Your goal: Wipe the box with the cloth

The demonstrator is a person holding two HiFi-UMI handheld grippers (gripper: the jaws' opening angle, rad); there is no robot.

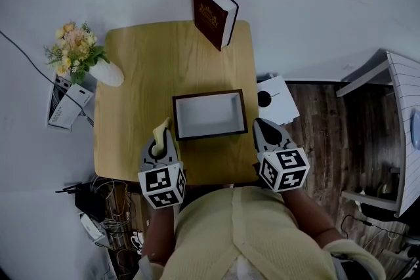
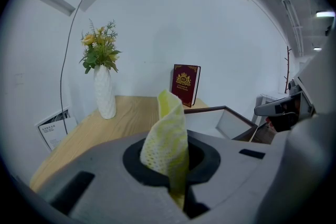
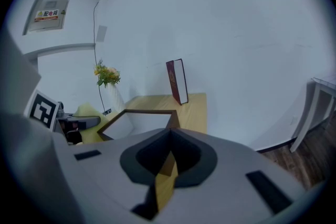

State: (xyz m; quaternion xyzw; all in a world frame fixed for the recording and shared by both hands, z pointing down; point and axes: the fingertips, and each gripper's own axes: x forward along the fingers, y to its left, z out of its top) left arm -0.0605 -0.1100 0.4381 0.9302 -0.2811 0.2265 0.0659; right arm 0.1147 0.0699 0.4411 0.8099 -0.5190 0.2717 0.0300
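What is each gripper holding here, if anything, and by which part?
The left gripper is shut on the yellow cloth, clamping its lower end; the rest stands up. The right gripper is shut and holds nothing.

Right hand-held gripper [image 3: 168,139] jaws together, nothing between; box [image 3: 137,124] just beyond; book [image 3: 177,81] upright.

We saw a small wooden counter [image 1: 131,115] stretching ahead of the left tool [image 1: 161,136] and the right tool [image 1: 264,124], ending at a plain white wall [image 2: 210,23]. To the right of the right tool lay dark plank floor [image 1: 315,121], with white furniture [image 1: 401,101] farther out. A ceiling light [image 2: 325,14] glowed high to the left tool's right. A cable [image 2: 67,60] ran down the wall on its left.
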